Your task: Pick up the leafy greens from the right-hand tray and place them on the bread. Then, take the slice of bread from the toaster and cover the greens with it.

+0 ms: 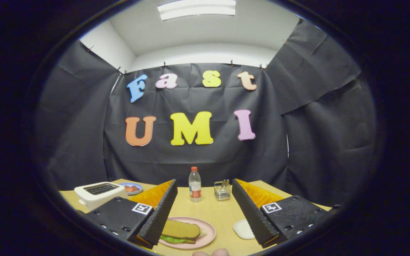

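Note:
My gripper (210, 238) is open, its fingers spread wide above the wooden table with nothing between them. Just ahead of the left finger, a pink plate (208, 230) holds a slice of bread (180, 229) lying on top of leafy greens (174, 240), whose green edge peeks out underneath. A white toaster (100, 193) stands to the left beyond the left finger; its slots look dark. A white tray (242, 229) lies beside the right finger, partly hidden by it.
A plastic water bottle (194, 185) with a red cap and a small wire holder (222, 190) stand at the table's back. A blue dish (132, 187) with red food sits behind the toaster. A fingertip (212, 252) shows at the near edge.

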`<state>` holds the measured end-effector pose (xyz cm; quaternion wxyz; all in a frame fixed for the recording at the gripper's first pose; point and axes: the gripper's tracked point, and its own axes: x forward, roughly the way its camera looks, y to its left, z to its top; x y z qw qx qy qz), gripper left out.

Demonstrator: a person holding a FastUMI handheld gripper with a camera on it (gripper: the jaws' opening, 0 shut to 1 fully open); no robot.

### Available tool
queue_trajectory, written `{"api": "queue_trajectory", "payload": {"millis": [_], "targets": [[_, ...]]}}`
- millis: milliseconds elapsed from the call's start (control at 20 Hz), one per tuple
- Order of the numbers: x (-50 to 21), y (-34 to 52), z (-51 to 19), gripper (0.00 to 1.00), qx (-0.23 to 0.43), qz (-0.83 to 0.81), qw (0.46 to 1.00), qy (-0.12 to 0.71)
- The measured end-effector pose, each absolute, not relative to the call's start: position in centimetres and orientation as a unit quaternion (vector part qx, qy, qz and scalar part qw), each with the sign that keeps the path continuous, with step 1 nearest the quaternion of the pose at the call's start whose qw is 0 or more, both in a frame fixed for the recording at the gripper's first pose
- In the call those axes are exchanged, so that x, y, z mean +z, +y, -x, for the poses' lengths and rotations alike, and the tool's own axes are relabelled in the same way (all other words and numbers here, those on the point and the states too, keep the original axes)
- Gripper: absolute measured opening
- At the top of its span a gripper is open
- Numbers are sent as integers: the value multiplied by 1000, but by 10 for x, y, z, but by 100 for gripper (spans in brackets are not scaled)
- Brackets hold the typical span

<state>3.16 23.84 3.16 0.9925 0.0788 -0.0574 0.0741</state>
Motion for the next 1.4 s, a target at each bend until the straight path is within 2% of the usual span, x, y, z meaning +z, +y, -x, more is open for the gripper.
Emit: {"api": "queue_trajectory", "payload": {"millis": [450, 1400], "targets": [[19, 271, -19, 95, 97, -84, 991, -40], [6, 273, -25, 96, 95, -100, 990, -28]]}}
